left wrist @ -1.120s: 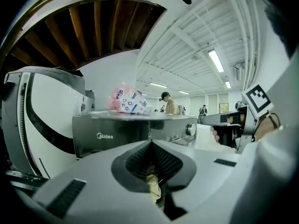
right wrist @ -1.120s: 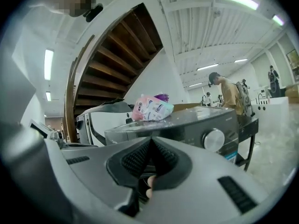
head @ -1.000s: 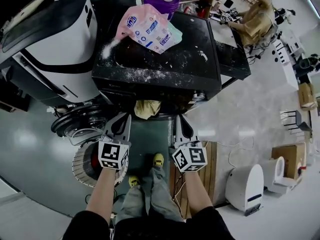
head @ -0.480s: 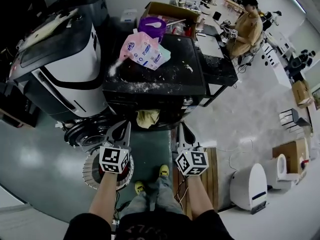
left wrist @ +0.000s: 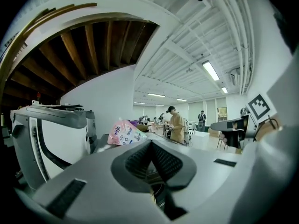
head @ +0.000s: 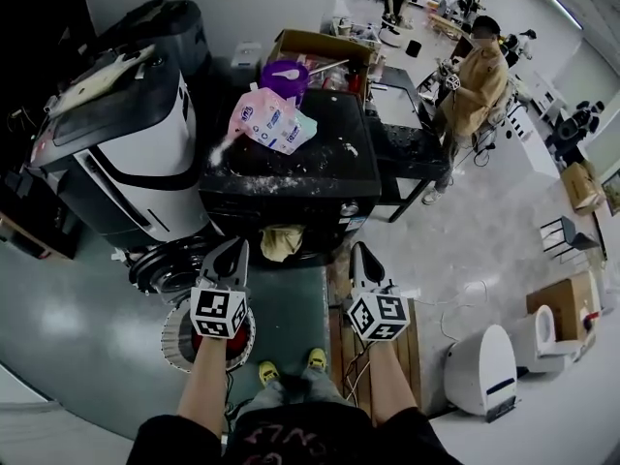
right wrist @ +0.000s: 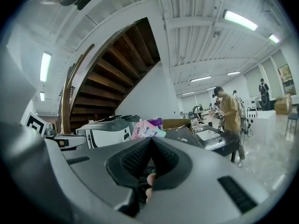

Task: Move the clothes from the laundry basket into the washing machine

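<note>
The black washing machine (head: 291, 168) stands in front of me, and a yellowish cloth (head: 281, 242) hangs at its front opening. Its round dark door (head: 167, 267) lies open at the lower left. The white slatted laundry basket (head: 179, 335), red inside, sits on the floor under my left hand. My left gripper (head: 235, 247) (left wrist: 150, 146) and right gripper (head: 358, 250) (right wrist: 150, 141) are held side by side in front of the machine, pointing at it. Both are shut with nothing between the pads.
A pink detergent bag (head: 267, 120) and a purple tub (head: 287, 74) sit on the machine's top. A large white and black appliance (head: 126, 153) stands to the left. A person (head: 473, 83) works at a table behind. A wooden pallet (head: 341, 352) and a white bin (head: 478, 366) are at the right.
Both grippers have risen together, staying shut and empty. The view has pulled back and up, so the machine looks smaller and the basket now shows below my left gripper.
</note>
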{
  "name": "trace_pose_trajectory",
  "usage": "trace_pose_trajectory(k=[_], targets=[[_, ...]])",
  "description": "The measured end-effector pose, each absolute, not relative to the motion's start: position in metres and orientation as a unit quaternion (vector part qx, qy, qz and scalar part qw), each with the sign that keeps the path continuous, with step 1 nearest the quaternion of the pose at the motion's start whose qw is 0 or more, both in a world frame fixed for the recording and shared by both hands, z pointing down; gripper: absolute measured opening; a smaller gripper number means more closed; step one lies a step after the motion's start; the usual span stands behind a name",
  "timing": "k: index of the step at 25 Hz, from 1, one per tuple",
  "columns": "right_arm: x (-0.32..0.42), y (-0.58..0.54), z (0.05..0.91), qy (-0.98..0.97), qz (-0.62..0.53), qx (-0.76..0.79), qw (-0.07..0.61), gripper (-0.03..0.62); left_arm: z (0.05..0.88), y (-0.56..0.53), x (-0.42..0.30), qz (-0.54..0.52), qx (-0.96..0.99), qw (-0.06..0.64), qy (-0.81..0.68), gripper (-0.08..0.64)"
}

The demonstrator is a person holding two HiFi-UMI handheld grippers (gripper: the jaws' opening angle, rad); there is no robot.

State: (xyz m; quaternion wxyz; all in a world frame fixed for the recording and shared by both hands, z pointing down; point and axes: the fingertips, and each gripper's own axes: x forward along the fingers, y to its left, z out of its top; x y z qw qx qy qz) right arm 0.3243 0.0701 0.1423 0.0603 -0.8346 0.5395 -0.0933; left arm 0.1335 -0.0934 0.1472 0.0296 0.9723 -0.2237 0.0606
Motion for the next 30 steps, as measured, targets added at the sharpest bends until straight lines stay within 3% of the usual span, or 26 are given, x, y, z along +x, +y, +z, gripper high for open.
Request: trace_pose_trajectory(k=[10, 30], targets=[[0.331, 0.092, 0.125, 0.543, -0.082, -0.836, 0.016, 0.003, 0.121, -0.080, 0.135, 0.048, 0.968, 0.019, -0.247, 0.011], [0.338, 0.098, 0.092, 0.546, -0.064, -0.835, 0.030, 0.002, 0.088, -0.085, 0.108, 0.037, 0.960, -0.006, -0.279, 0.011]])
